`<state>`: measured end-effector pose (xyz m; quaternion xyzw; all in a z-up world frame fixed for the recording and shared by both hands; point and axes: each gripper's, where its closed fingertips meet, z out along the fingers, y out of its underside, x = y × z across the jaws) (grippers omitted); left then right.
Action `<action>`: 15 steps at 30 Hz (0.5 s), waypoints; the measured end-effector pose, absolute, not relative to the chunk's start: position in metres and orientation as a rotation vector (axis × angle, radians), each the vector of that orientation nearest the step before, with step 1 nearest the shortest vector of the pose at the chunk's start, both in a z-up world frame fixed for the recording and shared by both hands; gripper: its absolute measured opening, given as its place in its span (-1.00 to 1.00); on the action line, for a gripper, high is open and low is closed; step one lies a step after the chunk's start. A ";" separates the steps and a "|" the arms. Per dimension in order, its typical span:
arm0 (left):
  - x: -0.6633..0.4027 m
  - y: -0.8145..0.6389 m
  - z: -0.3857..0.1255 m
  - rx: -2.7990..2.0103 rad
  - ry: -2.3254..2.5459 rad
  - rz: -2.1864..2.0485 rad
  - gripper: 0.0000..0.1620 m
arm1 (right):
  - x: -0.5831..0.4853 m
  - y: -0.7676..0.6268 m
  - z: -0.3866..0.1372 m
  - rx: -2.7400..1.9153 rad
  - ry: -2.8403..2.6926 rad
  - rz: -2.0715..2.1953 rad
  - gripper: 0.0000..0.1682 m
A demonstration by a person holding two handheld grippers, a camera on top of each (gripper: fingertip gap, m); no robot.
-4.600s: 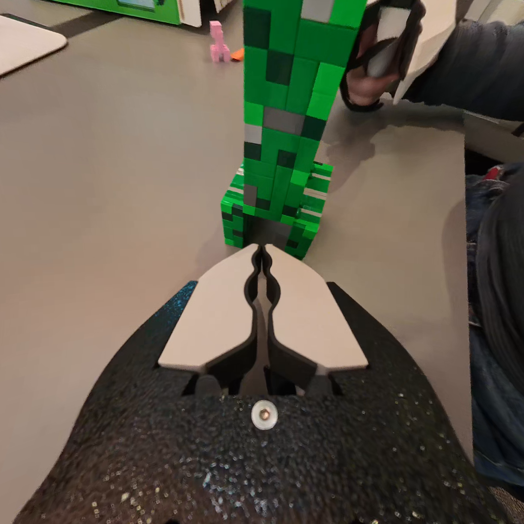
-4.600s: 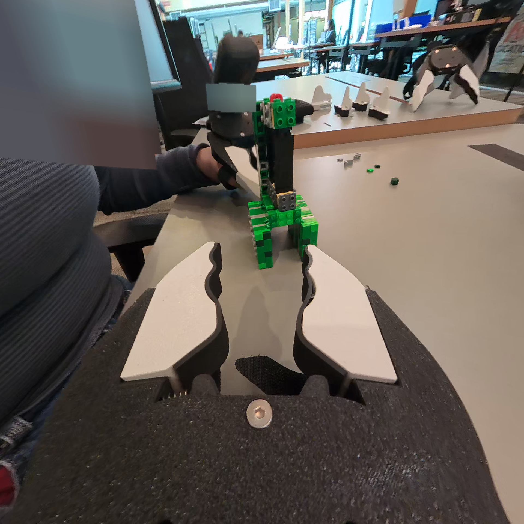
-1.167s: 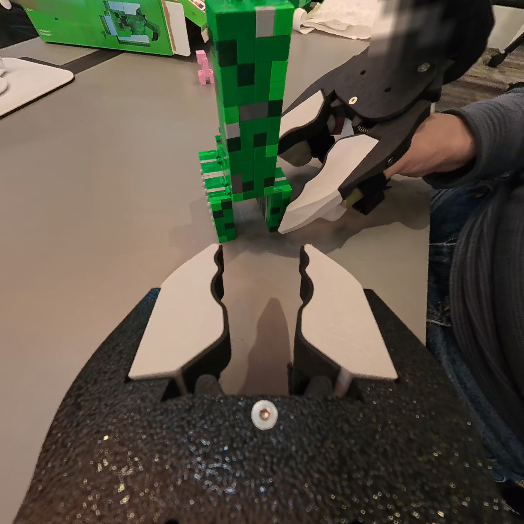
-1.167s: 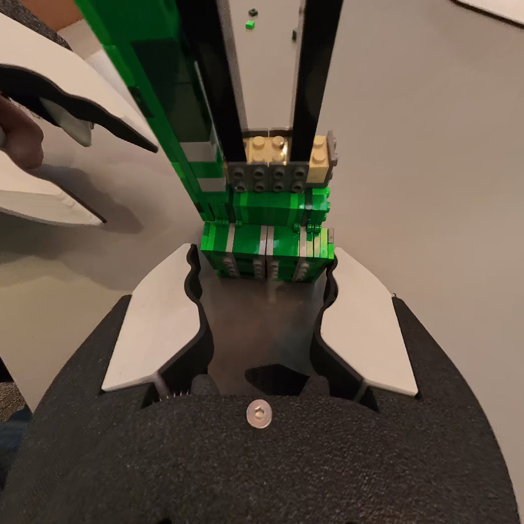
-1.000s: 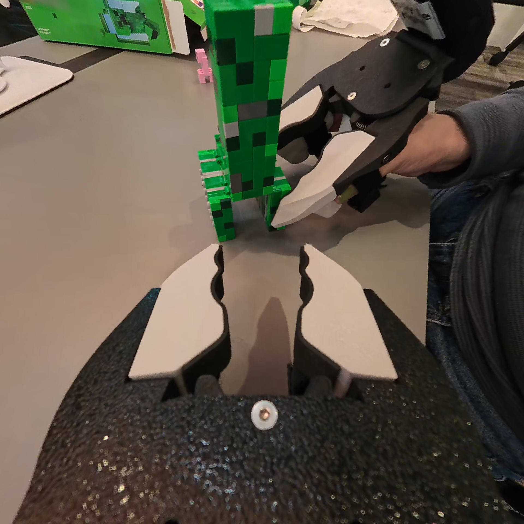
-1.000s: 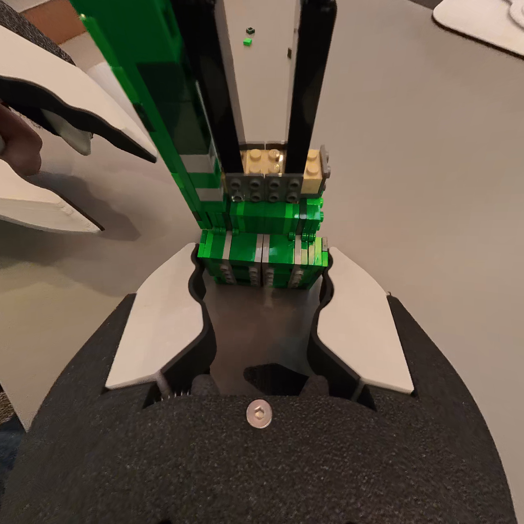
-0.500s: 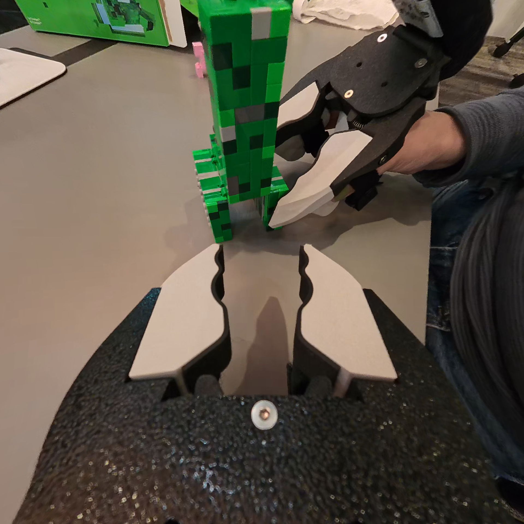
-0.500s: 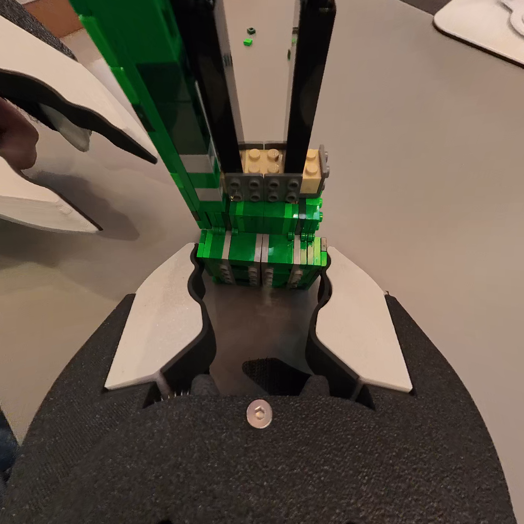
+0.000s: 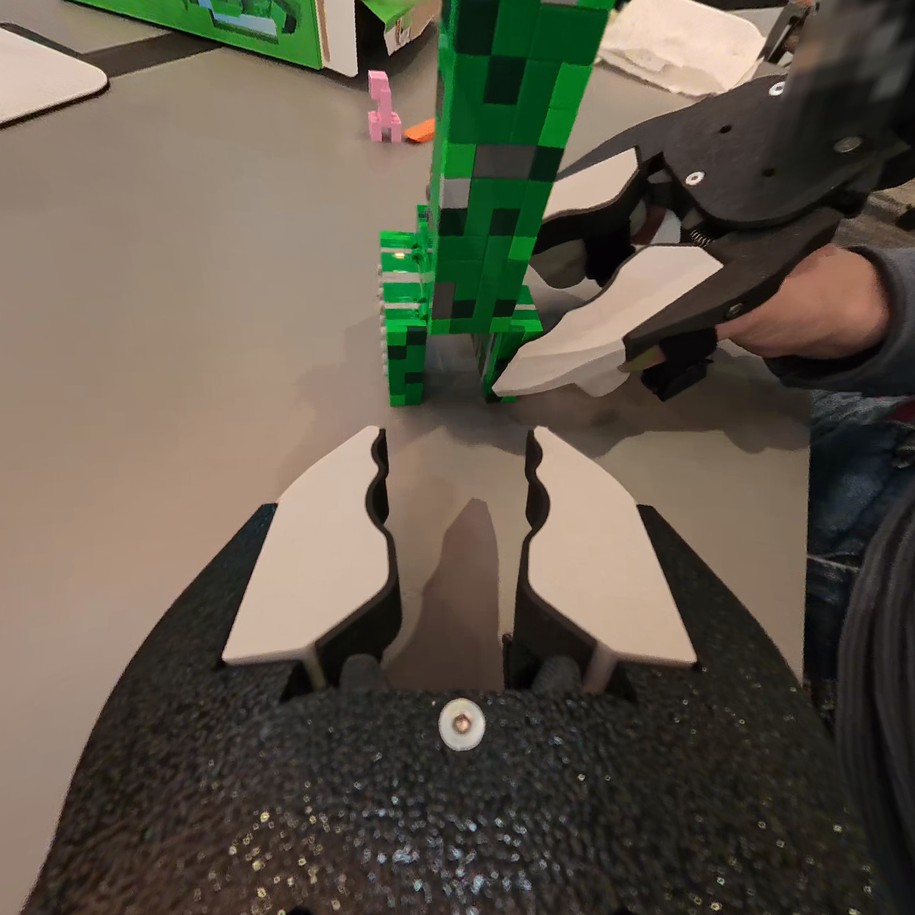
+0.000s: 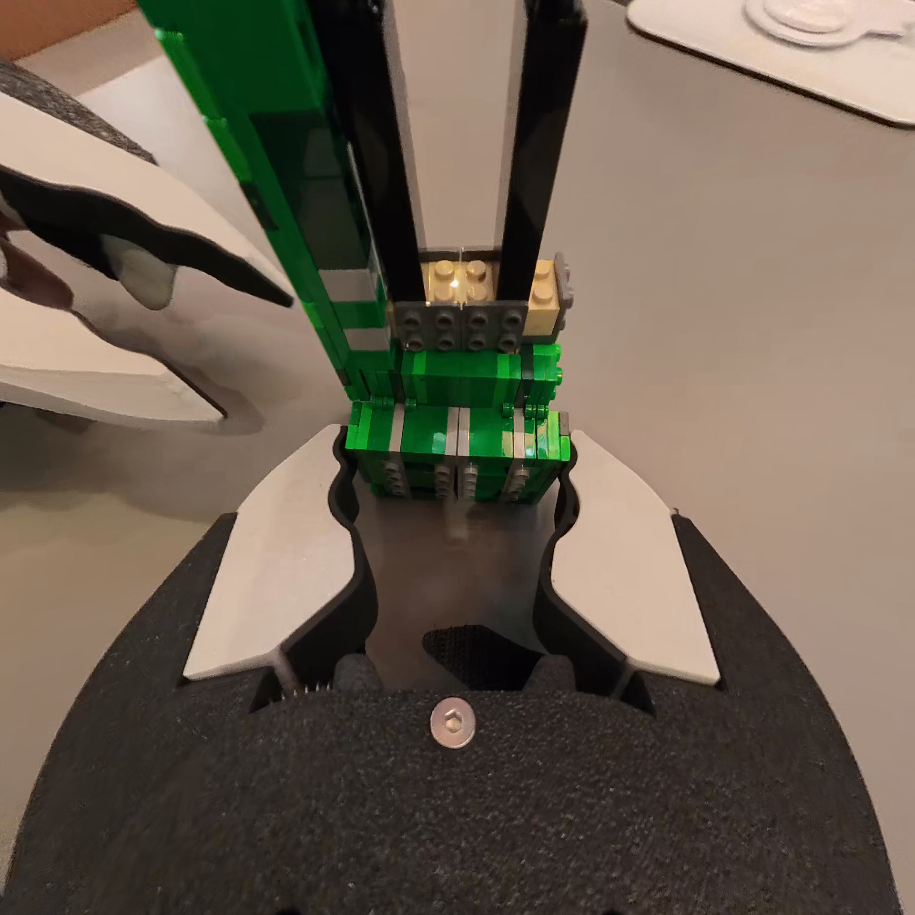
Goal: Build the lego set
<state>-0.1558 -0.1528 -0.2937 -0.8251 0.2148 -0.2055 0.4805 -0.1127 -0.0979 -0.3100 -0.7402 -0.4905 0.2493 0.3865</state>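
A tall green lego figure (image 9: pixel 495 198) with dark and grey squares stands upright on the grey table (image 9: pixel 173 297). My left gripper (image 9: pixel 455 433) is open and empty, just in front of the figure's feet and apart from them. One of my right gripper's fingers (image 9: pixel 569 341) reaches in from the right at the figure's right foot. In the right wrist view my right gripper (image 10: pixel 458 438) is shut on the green foot block (image 10: pixel 431 435), one fingertip on each side. Two black beams (image 10: pixel 534 148) and tan bricks (image 10: pixel 460 282) show at the figure's open side. The left gripper's fingers (image 10: pixel 124 371) show at the left.
A small pink lego figure (image 9: pixel 381 106) and an orange piece (image 9: pixel 421 131) lie behind the figure. A green box (image 9: pixel 223 20), crumpled white paper (image 9: pixel 678 44) and a white pad (image 9: pixel 39 84) lie at the back. A person's leg (image 9: pixel 851 495) is at the table's right edge.
The figure sits a little farther right and larger in the left wrist view, so my left gripper has shifted slightly. My right gripper stays on the foot.
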 end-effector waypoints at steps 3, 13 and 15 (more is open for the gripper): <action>-0.151 -0.147 -0.289 -1.990 0.526 -0.492 -0.35 | -0.098 -0.084 -0.310 -1.906 -1.205 0.627 -0.07; -0.119 -0.118 -0.276 -1.943 0.576 -0.493 -0.37 | -0.034 -0.028 -0.308 -1.962 -1.057 0.549 -0.07; -0.110 -0.109 -0.274 -1.929 0.580 -0.503 -0.38 | -0.019 -0.016 -0.308 -1.970 -1.029 0.524 -0.07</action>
